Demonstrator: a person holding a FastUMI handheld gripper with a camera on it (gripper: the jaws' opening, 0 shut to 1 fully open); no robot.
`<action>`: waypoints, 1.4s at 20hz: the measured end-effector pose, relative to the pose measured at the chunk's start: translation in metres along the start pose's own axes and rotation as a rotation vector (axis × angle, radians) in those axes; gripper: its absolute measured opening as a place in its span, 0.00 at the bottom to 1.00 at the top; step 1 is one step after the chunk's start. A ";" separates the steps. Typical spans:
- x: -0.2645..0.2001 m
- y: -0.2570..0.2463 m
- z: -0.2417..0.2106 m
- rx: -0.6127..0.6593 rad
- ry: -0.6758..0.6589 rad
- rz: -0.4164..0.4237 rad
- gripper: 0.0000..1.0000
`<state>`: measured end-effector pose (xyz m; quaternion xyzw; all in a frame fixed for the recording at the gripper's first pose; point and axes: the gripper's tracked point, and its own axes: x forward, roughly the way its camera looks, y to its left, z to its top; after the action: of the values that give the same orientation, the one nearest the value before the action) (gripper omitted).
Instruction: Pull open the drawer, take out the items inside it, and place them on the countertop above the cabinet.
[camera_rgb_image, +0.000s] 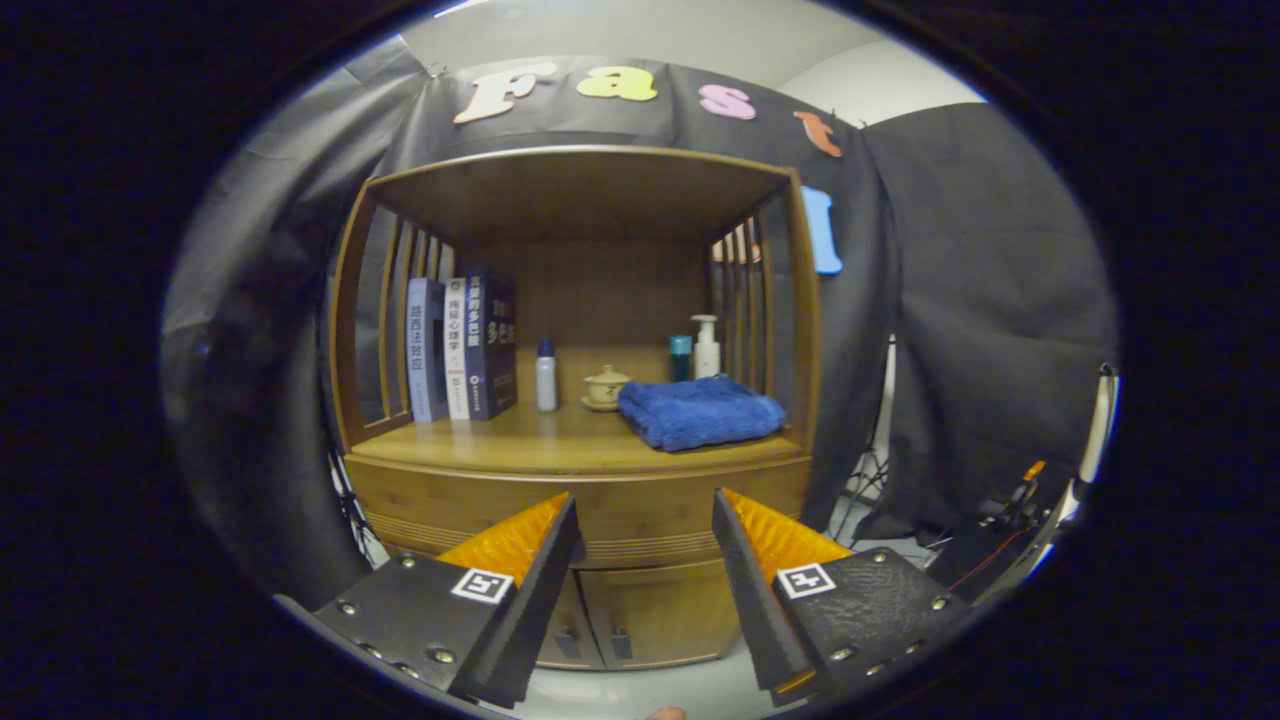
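Gripper (645, 515) open, fingers apart and holding nothing, well short of the cabinet (580, 490). Drawer (600, 515) shut beyond the fingertips, under the countertop (520, 440) with a blue towel (700, 412) at right

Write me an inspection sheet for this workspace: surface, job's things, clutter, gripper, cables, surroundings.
Surface: wooden countertop of the cabinet, bare at the front left.
Job's things: drawer below the countertop looks closed; contents hidden.
Clutter: upright books, spray bottle, lidded cup, folded blue towel, teal bottle, pump bottle.
Gripper: gripper open, fingers apart, short of the drawer, holding nothing.
Cables: red and black wires on the floor right of the cabinet.
Surroundings: black cloth wall behind.
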<state>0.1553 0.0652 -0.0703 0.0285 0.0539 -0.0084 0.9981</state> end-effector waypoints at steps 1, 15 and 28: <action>0.011 0.007 -0.009 0.012 0.019 0.013 0.81; 0.104 0.063 -0.111 0.022 0.226 0.115 0.56; 0.105 0.058 -0.115 -0.040 0.287 0.104 0.24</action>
<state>0.2482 0.1288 -0.1927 0.0120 0.1945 0.0485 0.9796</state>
